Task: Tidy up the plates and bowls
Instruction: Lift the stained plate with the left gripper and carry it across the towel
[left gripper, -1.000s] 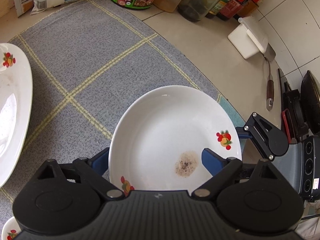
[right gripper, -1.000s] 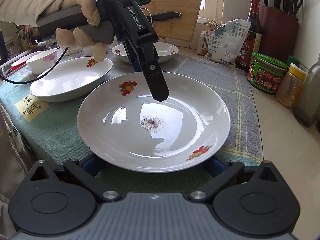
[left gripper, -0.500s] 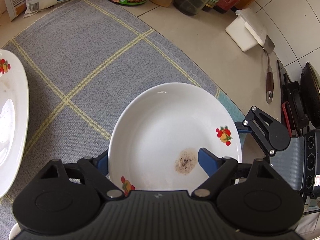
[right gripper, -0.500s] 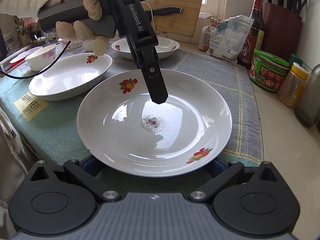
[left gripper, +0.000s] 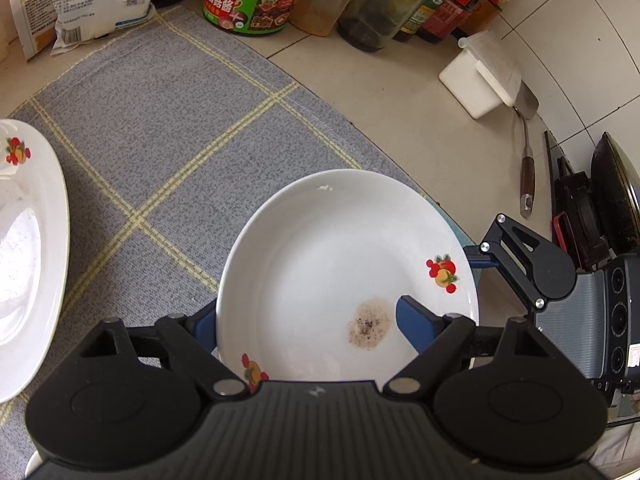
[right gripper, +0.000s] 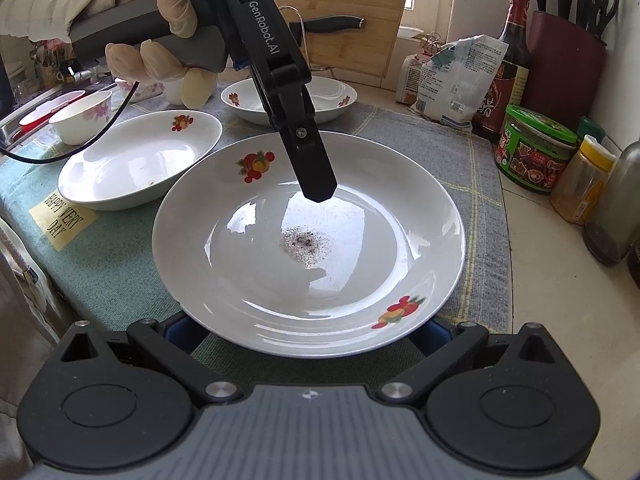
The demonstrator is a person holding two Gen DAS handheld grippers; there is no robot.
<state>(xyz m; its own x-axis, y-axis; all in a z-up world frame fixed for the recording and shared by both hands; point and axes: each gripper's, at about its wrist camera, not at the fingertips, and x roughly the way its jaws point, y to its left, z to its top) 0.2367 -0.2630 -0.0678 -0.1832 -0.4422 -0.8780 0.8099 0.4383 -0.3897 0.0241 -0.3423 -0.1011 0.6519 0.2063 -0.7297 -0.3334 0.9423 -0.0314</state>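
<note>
A white plate (left gripper: 320,256) with fruit motifs and a brown residue spot sits between both grippers; it also shows in the right wrist view (right gripper: 360,272). My left gripper (left gripper: 306,326) straddles its rim, one finger over the dish, one outside, jaws wide apart. My right gripper (right gripper: 308,338) is open, its blue fingers under the near rim. A second white plate (right gripper: 132,164) lies to the left, a third (right gripper: 332,100) farther back, and a small floral bowl (right gripper: 80,120) near the sink.
The plates rest on a grey checked mat (left gripper: 160,120). Jars and bottles (left gripper: 256,0) and a flour bag (right gripper: 452,80) line the back. A white box (left gripper: 480,80), a spatula (left gripper: 526,152) and a stove (left gripper: 600,216) lie to the right.
The plate held between the two grippers has risen a little and shifted; the left gripper moved with it. Neither gripper changed its opening.
</note>
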